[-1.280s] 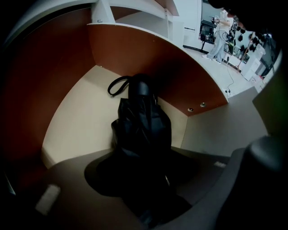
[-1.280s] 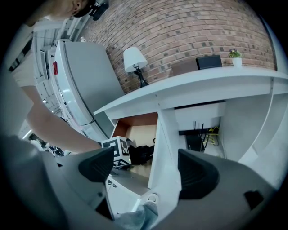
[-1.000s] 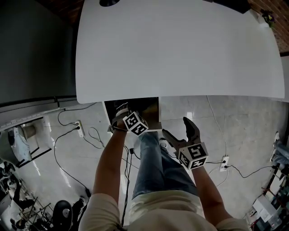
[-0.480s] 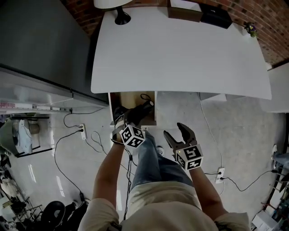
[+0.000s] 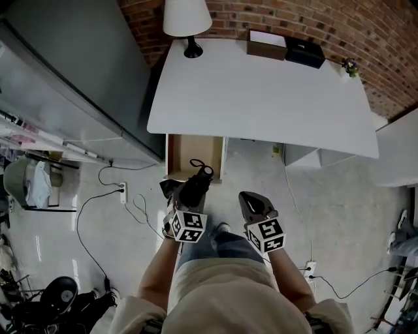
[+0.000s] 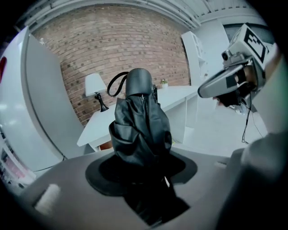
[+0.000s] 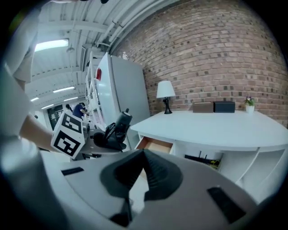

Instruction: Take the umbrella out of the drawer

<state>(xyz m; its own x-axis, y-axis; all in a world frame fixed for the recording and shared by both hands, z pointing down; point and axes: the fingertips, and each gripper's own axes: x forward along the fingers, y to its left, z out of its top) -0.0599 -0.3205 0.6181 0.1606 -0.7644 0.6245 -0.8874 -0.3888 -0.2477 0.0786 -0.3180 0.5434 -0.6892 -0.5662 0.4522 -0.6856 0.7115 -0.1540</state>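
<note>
Umbrella (image 5: 197,182) sits clamped in my left gripper (image 5: 185,196), now lifted clear of the open drawer (image 5: 189,153) under the front edge of the desk (image 5: 261,91). My right gripper (image 5: 253,203) has just closed, empty. Removal looks done.

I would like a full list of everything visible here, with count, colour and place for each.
umbrella: one, black, folded, in the left gripper
drawer: one, brown inside, open under the table
table: one, white, against the brick wall
lamp: one, white shade, table's back left
boxes: two, brown and black, table's back
plant: one, small, table's back right corner
power strips: two, white, on the floor
left gripper: one, jaws shut on the umbrella
right gripper: one, jaws have just been closing, now shut, empty
</note>
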